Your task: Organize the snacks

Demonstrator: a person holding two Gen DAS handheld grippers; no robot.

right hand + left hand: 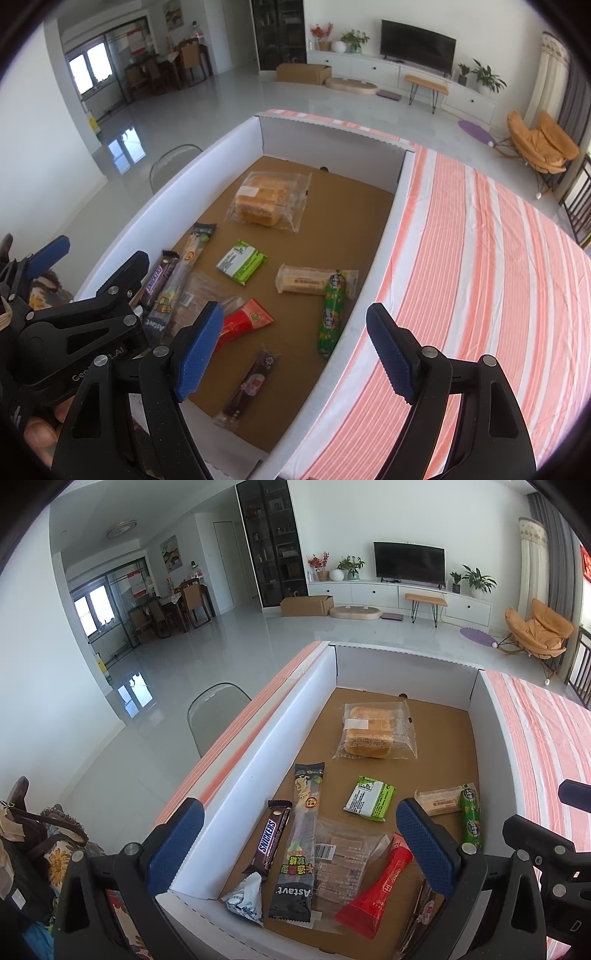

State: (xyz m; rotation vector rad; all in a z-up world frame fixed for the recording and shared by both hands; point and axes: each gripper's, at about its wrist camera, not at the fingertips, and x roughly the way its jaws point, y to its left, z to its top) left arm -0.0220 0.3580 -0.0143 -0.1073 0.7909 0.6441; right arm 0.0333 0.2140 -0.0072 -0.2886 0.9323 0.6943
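A white-walled cardboard box (pixel 258 746) (pixel 177 192) on a striped tablecloth holds several snacks: a wrapped bread (pixel 373 731) (pixel 264 199), a Snickers bar (pixel 269 840) (pixel 157 278), a long dark stick pack (pixel 301 830), a green-white packet (pixel 371 797) (pixel 242 261), a red pouch (pixel 376 890) (pixel 245 321), a green sausage (pixel 471 816) (pixel 331 314), a cream wafer pack (pixel 303 282) and a dark bar (pixel 251 384). My left gripper (pixel 299 849) is open and empty above the box's near end. My right gripper (pixel 295 350) is open and empty over the box's right wall.
The striped pink-and-white tablecloth (pixel 480 277) stretches to the right of the box. A grey chair (pixel 214 712) stands beyond the table's left edge. A bag and patterned cloth (pixel 44 849) lie at the lower left. The living room floor lies beyond.
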